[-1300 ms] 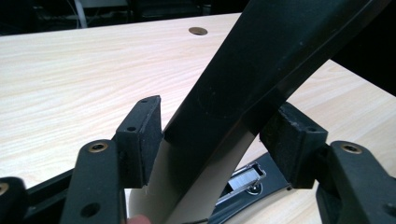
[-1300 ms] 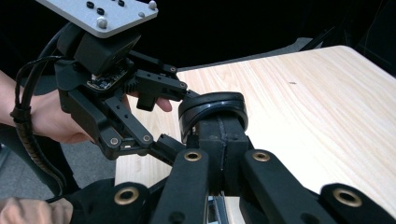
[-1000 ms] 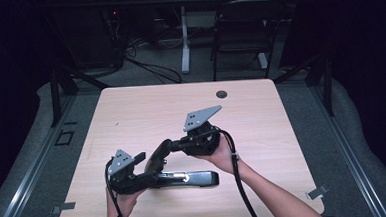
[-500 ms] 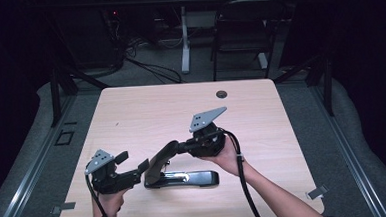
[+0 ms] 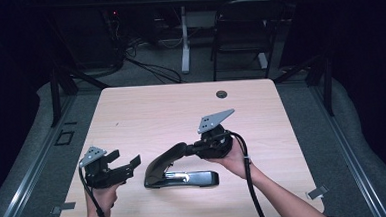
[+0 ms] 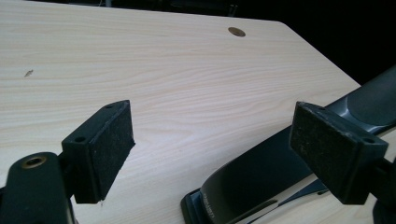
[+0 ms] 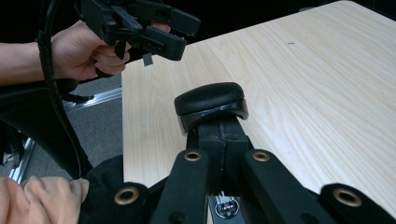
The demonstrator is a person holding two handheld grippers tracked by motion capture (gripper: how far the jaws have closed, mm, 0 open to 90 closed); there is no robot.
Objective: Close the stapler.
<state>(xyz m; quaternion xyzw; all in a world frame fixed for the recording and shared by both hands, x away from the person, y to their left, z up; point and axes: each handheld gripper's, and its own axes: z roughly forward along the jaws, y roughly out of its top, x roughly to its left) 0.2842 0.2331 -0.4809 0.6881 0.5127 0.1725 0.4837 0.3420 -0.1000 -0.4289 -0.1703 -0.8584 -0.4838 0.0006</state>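
A black stapler (image 5: 180, 178) lies on the wooden table (image 5: 156, 115) near its front edge, with its top arm swung up and its base flat. My right gripper (image 5: 190, 149) is shut on the raised arm; in the right gripper view the jaws (image 7: 222, 135) clamp just behind the arm's rounded end (image 7: 212, 100). My left gripper (image 5: 125, 158) hovers left of the stapler, apart from it. Its jaws have just been opening and stand wide, with nothing between the pads (image 6: 109, 140). The stapler's rear end (image 6: 261, 177) lies just beyond them. The left gripper (image 7: 180, 33) also shows in the right gripper view.
A round cable hole (image 5: 222, 94) sits near the table's far edge. Behind the table, on the dark floor, stand a chair (image 5: 242, 31), a white desk leg (image 5: 184, 39) and loose cables. Bare tabletop stretches beyond the stapler.
My left gripper has let go of the stapler's rear end and drawn off to the left, jaws wider. The right gripper, still on the raised arm, has shifted slightly right.
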